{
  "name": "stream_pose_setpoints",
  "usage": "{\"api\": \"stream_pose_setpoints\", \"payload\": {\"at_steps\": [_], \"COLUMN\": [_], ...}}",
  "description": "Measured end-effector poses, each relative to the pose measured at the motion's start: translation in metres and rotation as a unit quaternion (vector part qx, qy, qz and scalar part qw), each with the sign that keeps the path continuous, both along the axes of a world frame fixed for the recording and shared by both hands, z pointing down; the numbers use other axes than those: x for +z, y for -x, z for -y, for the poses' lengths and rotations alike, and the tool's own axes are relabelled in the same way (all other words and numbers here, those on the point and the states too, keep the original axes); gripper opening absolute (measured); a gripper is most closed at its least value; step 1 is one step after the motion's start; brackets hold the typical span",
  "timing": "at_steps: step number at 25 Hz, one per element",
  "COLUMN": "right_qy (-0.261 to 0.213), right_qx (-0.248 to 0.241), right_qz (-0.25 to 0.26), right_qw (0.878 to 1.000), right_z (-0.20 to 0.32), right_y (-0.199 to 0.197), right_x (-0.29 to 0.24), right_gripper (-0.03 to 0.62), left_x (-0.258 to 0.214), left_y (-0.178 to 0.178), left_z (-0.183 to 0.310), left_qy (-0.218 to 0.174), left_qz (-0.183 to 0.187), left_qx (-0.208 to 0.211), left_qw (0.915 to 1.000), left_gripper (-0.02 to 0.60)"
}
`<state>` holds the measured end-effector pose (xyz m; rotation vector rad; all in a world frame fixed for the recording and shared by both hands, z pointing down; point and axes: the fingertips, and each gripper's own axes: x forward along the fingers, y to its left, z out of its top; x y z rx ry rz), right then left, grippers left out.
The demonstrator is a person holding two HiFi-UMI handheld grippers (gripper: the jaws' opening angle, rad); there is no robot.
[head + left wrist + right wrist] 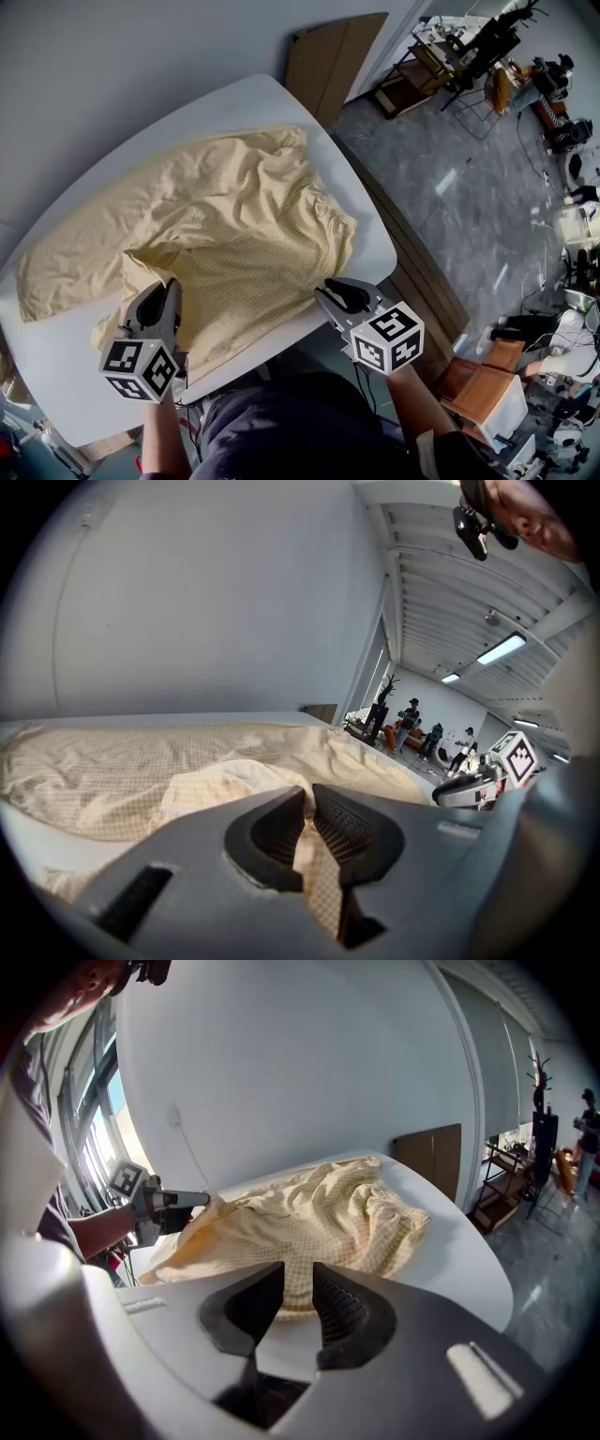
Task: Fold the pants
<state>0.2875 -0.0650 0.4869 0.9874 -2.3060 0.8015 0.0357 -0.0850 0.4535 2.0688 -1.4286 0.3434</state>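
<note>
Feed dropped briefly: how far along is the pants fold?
Partway. A flap of the pants already lies doubled over on the near side. The left gripper is shut on its corner; the right gripper is open, holding nothing. Left: the wrinkled, spread-out rest needs further folding.

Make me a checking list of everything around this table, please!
Surface: white table, rounded corners.
Job's things: yellow pants, spread out and wrinkled, covering most of the table.
Clutter: nothing seen on the table.
Grippers: left hand-held gripper shut on the pants' fabric; right hand-held gripper open, nothing pinched, at the table's near edge.
Cables: what looks like a thin dark cable on the floor, far right.
Surroundings: cardboard sheet leaning on the wall; grey floor; racks of equipment beyond.
</note>
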Motion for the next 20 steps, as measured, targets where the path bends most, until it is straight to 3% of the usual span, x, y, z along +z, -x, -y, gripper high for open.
{"api": "stream_pose_setpoints", "payload": {"at_steps": [12,20], "right_qy": [0.047,0.073], "right_qx": [0.035,0.052], "right_qz": [-0.040,-0.027], "right_qw": [0.997,0.996], "right_z": [-0.011,-0.008], "right_y": [-0.023,-0.017], "right_x": [0.031,0.045], "right_gripper": [0.123,0.094], "left_x": [0.000,0.006], "left_y": [0.006,0.011], "left_z": [0.010,0.013], "left_qy": [0.005,0.009], "left_qz": [0.020,0.024], "left_qx": [-0.021,-0.030], "left_qw": [0.9996,0.9992], "left_gripper": [0.031,0.031]}}
